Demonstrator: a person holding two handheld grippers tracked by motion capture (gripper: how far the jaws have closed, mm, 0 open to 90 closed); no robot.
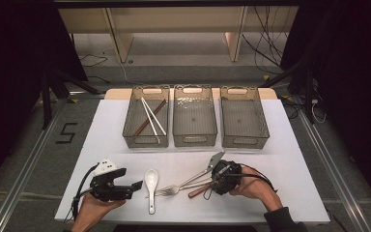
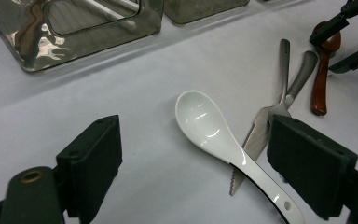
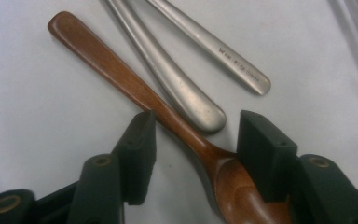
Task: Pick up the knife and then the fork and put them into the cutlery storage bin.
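Right tool [image 3: 193, 140] straddles the wooden spoon's [image 3: 121, 77] neck, jaws spread, not pinching (left tool [image 2: 196, 163] spread too).

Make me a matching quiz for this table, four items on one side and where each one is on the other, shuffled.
1. white ceramic soup spoon
2. brown wooden spoon
3. pale and brown chopsticks
4. steel fork

A. in the left grey basket
B. between the right claw jaws
C. ahead of the left claw
D. between the two spoons

Pairs: 1-C, 2-B, 3-A, 4-D
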